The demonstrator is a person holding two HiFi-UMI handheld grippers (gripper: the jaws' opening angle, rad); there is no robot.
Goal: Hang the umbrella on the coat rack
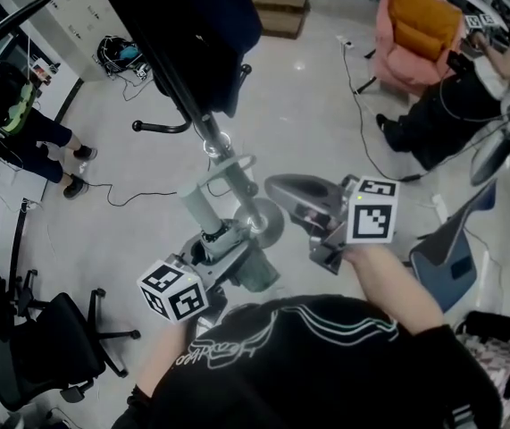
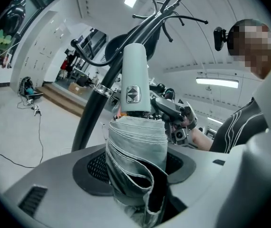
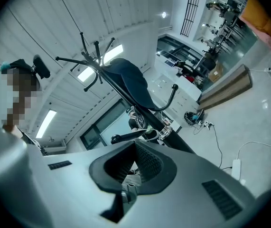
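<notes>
My left gripper (image 1: pixel 221 239) is shut on the folded grey umbrella (image 1: pixel 203 208), gripping its fabric. The pale green handle (image 2: pixel 136 80) sticks up past the jaws beside the coat rack's black pole (image 2: pixel 97 108). A pale strap loop (image 1: pixel 237 164) curves from the handle round the pole (image 1: pixel 179 88). My right gripper (image 1: pixel 274 188) hovers just right of the pole with its jaws together (image 3: pixel 135 146); I cannot tell whether the strap is pinched between them. A dark garment (image 3: pixel 131 82) hangs high on the rack, above a low curved hook (image 1: pixel 161 126).
A black office chair (image 1: pixel 49 347) stands at lower left and a blue chair (image 1: pixel 451 257) at right. Cables (image 1: pixel 112 195) cross the floor. A pink armchair (image 1: pixel 411 34) and a seated person (image 1: pixel 469 105) are at the far right. Another person (image 1: pixel 22 123) stands at left.
</notes>
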